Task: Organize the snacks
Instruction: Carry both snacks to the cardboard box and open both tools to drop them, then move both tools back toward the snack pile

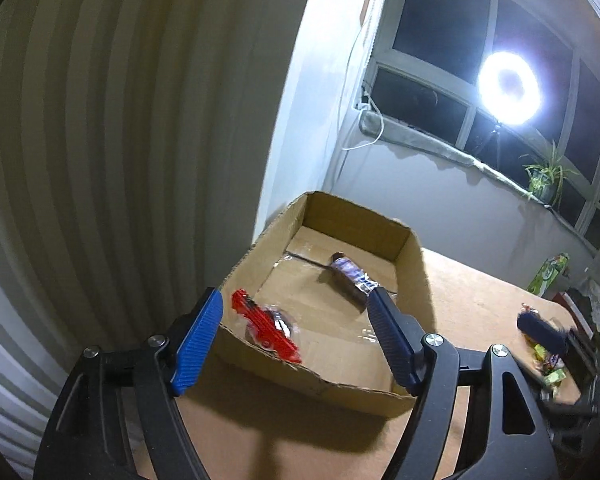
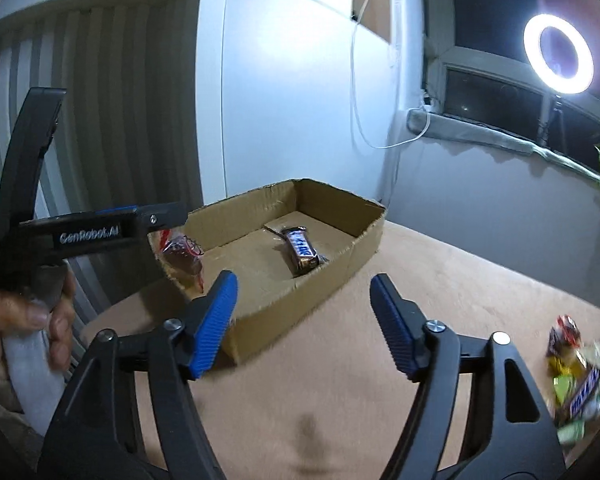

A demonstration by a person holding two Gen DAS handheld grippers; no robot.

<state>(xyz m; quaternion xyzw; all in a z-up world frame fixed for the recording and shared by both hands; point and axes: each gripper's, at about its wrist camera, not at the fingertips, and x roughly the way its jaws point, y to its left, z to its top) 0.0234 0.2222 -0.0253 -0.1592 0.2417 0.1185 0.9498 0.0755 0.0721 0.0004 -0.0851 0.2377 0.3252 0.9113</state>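
Hovering wide open and empty: left hand-held gripper (image 1: 296, 344) over the cardboard box (image 1: 414, 276) at frame centre, right hand-held gripper (image 2: 304, 326) just before it. Lying inside the box: red-wrapped snack (image 1: 266, 326) lower left, chocolate bar (image 2: 302, 252) mid-floor. Sitting at far right on the counter (image 2: 440, 280): snack pile (image 2: 580, 380).

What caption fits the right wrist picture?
Open right gripper faces a cardboard box holding a chocolate bar; more snacks wait beside.
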